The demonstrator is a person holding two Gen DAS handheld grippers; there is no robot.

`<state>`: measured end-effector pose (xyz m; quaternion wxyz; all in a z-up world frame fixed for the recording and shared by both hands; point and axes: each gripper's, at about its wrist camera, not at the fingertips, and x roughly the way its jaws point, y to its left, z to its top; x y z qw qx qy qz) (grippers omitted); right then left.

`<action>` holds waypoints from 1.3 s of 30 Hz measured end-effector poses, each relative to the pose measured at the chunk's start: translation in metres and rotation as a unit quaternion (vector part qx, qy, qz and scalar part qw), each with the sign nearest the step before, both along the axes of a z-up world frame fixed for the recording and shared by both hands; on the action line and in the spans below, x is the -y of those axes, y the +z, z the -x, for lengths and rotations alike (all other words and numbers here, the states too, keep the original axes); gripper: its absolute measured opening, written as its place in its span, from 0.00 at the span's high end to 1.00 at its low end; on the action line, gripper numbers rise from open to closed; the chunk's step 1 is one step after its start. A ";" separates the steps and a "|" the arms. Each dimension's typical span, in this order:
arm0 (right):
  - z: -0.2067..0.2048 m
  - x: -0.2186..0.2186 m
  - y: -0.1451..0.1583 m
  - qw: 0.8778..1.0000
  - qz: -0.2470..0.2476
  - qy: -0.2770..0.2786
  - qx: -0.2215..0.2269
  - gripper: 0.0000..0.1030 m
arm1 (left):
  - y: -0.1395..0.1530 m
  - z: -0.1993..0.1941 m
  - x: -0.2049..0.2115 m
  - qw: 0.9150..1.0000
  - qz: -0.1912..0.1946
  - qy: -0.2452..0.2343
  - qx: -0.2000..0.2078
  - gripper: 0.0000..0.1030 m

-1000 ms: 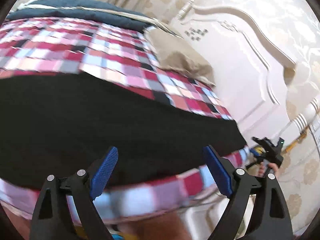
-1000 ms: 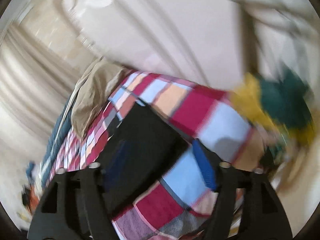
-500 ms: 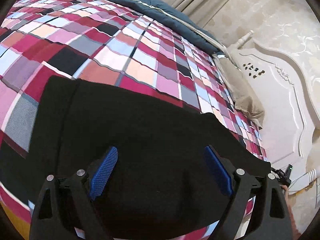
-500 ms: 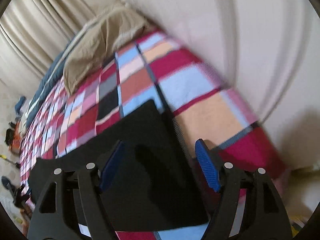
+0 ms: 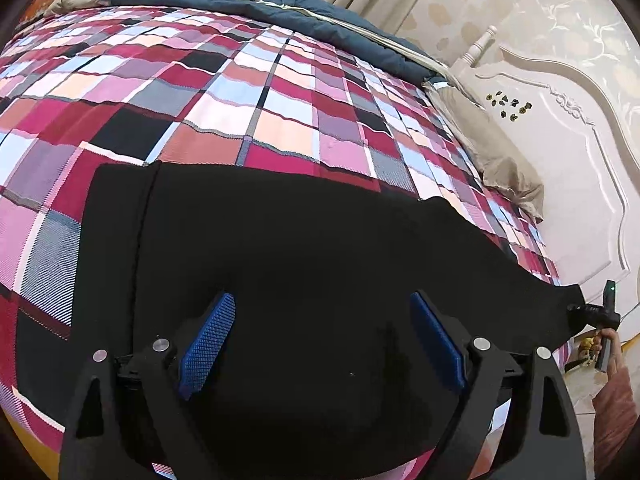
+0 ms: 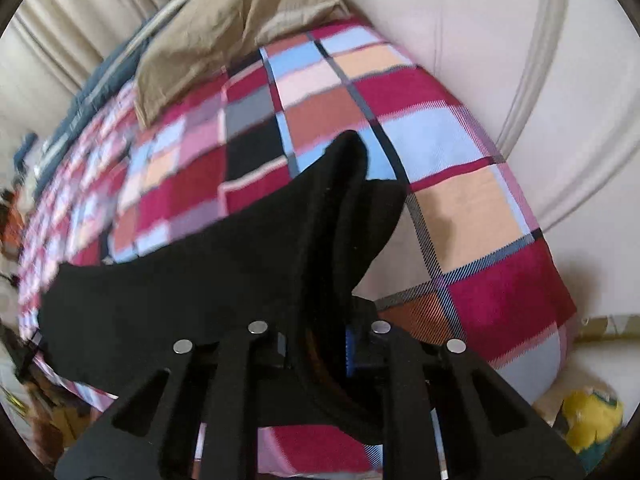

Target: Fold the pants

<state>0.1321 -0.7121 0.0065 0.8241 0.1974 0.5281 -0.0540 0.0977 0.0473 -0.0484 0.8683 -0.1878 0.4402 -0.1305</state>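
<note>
Black pants (image 5: 304,240) spread flat across the checked bedspread (image 5: 224,92), near its front edge, one end reaching toward the white headboard (image 5: 568,184). Left gripper (image 5: 322,338) above the dark cloth, blue pads (image 5: 208,334) far apart, nothing between them. Right gripper (image 6: 320,340) closing its jaws on a raised fold at the end of the pants, cloth bunched and lifted between the fingers. Tan pillow (image 6: 224,28) by the headboard, blue blanket (image 5: 256,4) along the far side.

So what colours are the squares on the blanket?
The blanket is checked in red, pink, light blue, peach, grey and black; clearest in the left wrist view.
</note>
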 end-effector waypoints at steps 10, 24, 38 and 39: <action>0.027 -0.043 0.093 0.991 -0.089 0.013 0.102 0.85 | -0.004 -0.004 0.006 1.000 -0.019 -0.014 -0.011 0.11; 0.012 -0.181 0.128 0.976 -0.134 0.063 0.158 0.84 | -0.006 -0.001 0.000 1.000 0.001 -0.023 0.003 0.10; -0.039 -0.330 0.024 0.988 -0.071 0.102 0.087 0.84 | -0.007 0.000 0.001 1.000 0.004 -0.021 0.012 0.08; -0.041 -0.336 0.019 0.989 -0.066 0.103 0.082 0.84 | -0.008 0.000 0.000 1.000 0.006 -0.020 0.011 0.08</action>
